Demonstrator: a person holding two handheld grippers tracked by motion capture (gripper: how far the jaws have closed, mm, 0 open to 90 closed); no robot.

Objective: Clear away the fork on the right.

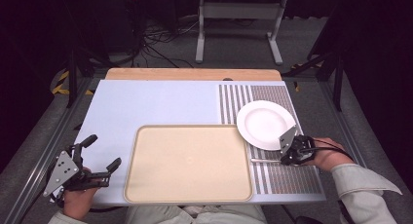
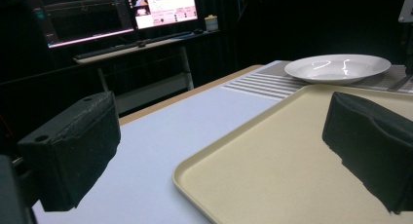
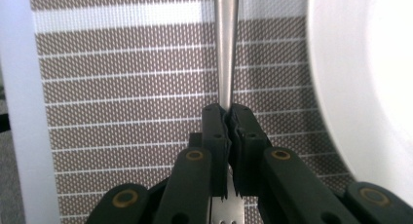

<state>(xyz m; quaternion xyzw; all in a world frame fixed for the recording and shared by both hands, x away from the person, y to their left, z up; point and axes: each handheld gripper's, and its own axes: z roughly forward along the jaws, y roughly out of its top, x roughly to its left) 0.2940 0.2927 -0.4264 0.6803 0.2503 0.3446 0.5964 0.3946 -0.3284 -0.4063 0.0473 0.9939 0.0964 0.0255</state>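
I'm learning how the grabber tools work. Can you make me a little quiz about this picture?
1. True or false: the right tool is shut on the metal utensil.
2. What colour is the plate?
3. The left tool is: A) holding the tray, B) open with nothing between its jaws, C) on the plate.

Key: 1 true; 2 white; 3 B.
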